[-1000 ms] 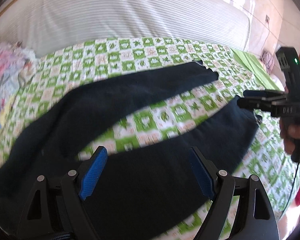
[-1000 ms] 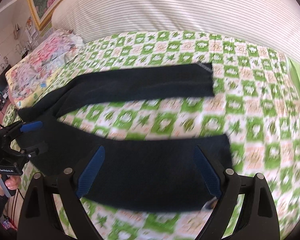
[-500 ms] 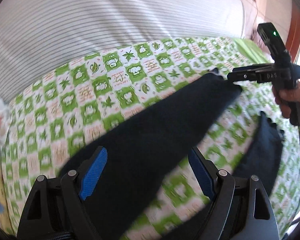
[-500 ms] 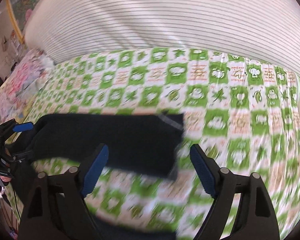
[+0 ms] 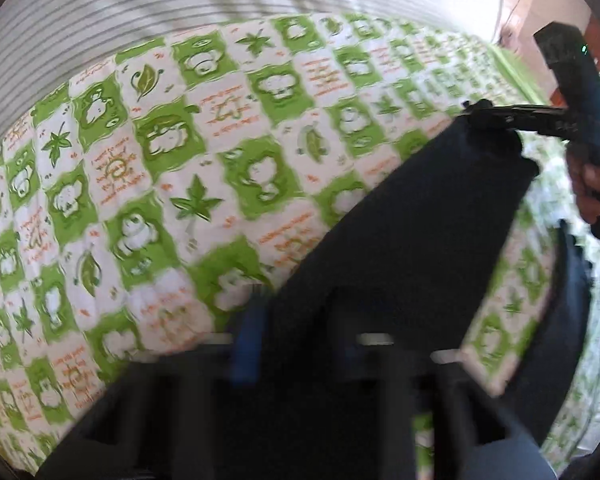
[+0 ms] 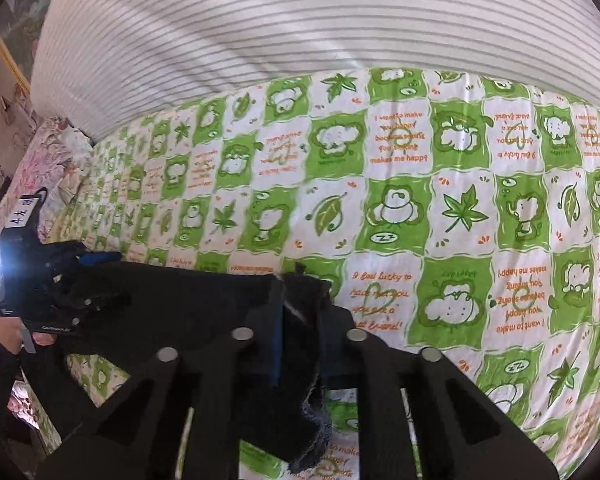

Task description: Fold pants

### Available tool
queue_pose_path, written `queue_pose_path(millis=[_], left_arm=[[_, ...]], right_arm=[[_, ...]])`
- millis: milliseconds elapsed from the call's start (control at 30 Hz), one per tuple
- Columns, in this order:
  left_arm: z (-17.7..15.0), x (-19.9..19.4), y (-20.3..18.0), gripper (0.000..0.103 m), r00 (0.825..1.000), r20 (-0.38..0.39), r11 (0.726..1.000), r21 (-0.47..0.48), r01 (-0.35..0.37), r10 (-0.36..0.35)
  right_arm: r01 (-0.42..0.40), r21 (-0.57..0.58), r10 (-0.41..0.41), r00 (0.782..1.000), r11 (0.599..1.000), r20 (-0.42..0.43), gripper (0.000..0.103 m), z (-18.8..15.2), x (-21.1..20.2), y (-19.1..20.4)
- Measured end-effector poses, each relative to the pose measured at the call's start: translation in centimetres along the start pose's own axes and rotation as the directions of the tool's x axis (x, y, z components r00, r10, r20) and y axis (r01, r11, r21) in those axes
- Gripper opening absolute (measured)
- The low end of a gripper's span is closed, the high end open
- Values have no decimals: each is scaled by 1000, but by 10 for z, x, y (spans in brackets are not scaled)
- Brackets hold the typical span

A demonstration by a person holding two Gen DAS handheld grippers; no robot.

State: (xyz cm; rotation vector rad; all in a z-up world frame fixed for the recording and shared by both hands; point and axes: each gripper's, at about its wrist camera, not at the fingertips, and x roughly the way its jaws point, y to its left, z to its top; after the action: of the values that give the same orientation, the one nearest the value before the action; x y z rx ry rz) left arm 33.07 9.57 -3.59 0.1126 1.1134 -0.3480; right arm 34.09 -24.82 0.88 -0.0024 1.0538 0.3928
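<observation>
The right gripper (image 6: pixel 300 332) is sitting clenched on the hem end of one leg of the dark pants (image 6: pixel 188 312), with frayed cloth bunching between its closed fingers and hanging below them. In the left wrist view the same gripper (image 5: pixel 480 114) is pinching the far corner of that leg, which is stretching taut across the bed. The left gripper (image 5: pixel 296 336) is blurred by motion; its fingers are drawn close together over the dark cloth and appear to be gripping the pants near the waist end. In the right wrist view it (image 6: pixel 100 258) is biting into the other end of the same leg. The second leg (image 5: pixel 568 320) is lying along the near right edge of the bed, apart from the held one.

The green-and-white checked bedsheet (image 6: pixel 440 208) is spreading bare and flat beyond the pants toward the far edge, giving wide room. A striped white quilt (image 6: pixel 260 28) is bulking along that far edge. A floral cloth (image 6: pixel 40 168) is sitting at the far left corner.
</observation>
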Motion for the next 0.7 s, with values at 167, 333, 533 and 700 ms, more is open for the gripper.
queue_pose_path(millis=[167, 333, 533, 700], left_arm=[[-20, -37, -20, 7, 998, 51, 1000, -3, 25, -25], [-52, -73, -53, 6, 993, 89, 997, -9, 73, -72], [-87, -97, -103, 6, 987, 107, 992, 1, 123, -122], [-114, -107, -134, 5, 981, 114, 987, -5, 161, -159]], right_arm=[[1, -49, 2, 998, 999, 61, 12, -10, -26, 12], [-44, -80, 54, 992, 996, 117, 12, -27, -62, 17], [-75, -102, 87, 990, 992, 109, 12, -66, -93, 20], [-93, -110, 106, 988, 990, 116, 12, -98, -113, 17]])
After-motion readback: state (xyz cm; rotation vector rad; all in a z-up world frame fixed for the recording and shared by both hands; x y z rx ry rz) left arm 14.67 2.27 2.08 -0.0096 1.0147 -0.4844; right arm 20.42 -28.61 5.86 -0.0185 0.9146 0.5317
